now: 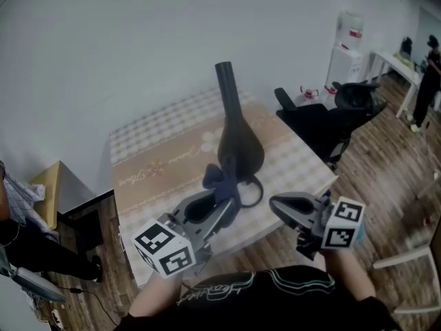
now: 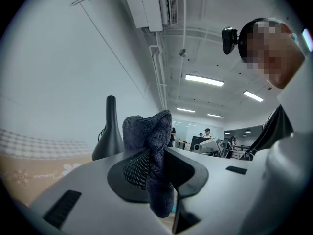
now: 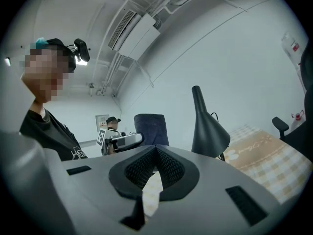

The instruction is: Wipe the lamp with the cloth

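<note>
A black lamp (image 1: 238,136) with a tall narrow neck stands upright in the middle of the checked table (image 1: 151,164). It also shows in the left gripper view (image 2: 110,136) and the right gripper view (image 3: 208,131). My left gripper (image 1: 224,197) is shut on a dark blue cloth (image 1: 220,176), which bunches up above the jaws (image 2: 149,141) just in front of the lamp's base, and whether it touches I cannot tell. My right gripper (image 1: 279,205) hovers at the table's near right edge, shut, with nothing between its pads (image 3: 166,165).
The lamp's black cable (image 1: 252,192) loops on the table by its base. A black office chair (image 1: 337,116) stands right of the table, with a water dispenser (image 1: 346,54) behind it. A small wooden stand (image 1: 48,192) sits at the left, and a white chair (image 1: 406,261) at the right.
</note>
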`<state>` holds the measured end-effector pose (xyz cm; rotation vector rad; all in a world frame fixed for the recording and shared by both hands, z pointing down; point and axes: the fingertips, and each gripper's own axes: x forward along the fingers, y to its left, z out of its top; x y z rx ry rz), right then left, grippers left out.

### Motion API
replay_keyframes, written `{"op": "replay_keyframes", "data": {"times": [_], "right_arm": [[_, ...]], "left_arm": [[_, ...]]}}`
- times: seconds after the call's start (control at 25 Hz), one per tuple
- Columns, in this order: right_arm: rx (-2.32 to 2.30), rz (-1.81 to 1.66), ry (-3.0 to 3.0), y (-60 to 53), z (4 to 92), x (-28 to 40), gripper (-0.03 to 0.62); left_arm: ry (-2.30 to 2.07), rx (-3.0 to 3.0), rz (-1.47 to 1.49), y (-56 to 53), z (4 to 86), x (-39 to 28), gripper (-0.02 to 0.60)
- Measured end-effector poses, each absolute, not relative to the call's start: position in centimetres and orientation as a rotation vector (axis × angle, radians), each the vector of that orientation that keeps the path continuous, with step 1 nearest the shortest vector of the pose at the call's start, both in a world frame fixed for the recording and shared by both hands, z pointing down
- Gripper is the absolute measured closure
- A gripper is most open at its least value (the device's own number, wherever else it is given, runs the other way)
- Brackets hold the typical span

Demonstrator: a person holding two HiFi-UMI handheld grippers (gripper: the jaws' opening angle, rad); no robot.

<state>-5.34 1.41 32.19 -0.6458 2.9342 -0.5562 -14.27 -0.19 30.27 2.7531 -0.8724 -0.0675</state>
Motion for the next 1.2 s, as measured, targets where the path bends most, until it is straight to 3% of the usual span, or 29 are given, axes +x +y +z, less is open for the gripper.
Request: {"op": "replay_keyframes", "data": {"times": [0.52, 1.2], "right_arm": [[-0.816, -0.556, 2.884, -5.8, 33.7, -3.4, 0.583], [-0.713, -0.570, 2.943, -15.8, 32.7, -1.3, 0.583]], "left_arm": [[-0.939, 2.833, -0.092, -10.5, 28.2, -17.9, 0.509], [-1.190, 2.870, -0.115, -24.6, 24.3, -18.5, 0.509]]}}
